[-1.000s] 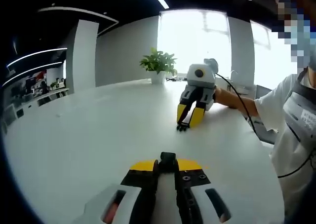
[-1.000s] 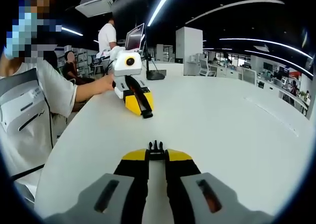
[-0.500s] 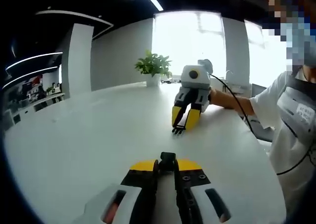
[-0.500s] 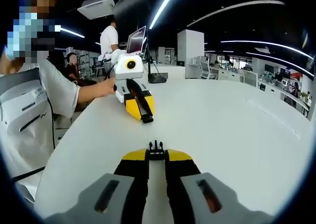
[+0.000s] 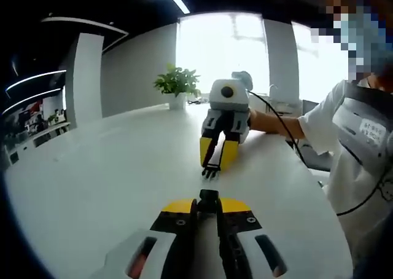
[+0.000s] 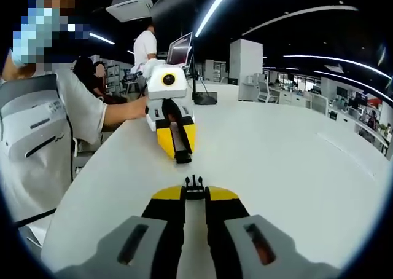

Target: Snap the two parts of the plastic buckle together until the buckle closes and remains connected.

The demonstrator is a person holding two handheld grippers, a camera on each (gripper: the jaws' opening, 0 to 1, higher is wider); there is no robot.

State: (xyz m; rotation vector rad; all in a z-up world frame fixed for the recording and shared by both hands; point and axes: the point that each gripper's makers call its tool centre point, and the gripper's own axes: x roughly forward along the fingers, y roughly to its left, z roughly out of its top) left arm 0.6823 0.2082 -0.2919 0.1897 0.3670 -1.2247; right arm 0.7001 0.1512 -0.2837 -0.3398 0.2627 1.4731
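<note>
Two halves of the small black plastic buckle are held apart, one per gripper, over the white round table (image 5: 92, 168). In the left gripper view the left gripper (image 5: 209, 210) is clenched on the socket half (image 5: 209, 199) at lower centre, while the right gripper (image 5: 215, 162) sits mid-frame, larger and nearer than half a second ago. In the right gripper view the right gripper (image 6: 194, 193) is clamped on the pronged half (image 6: 194, 182) at lower centre, and the left gripper (image 6: 178, 150) has likewise drawn closer just above it. The gap is closing and the halves look roughly aligned, so mating seems imminent but not yet done.
</note>
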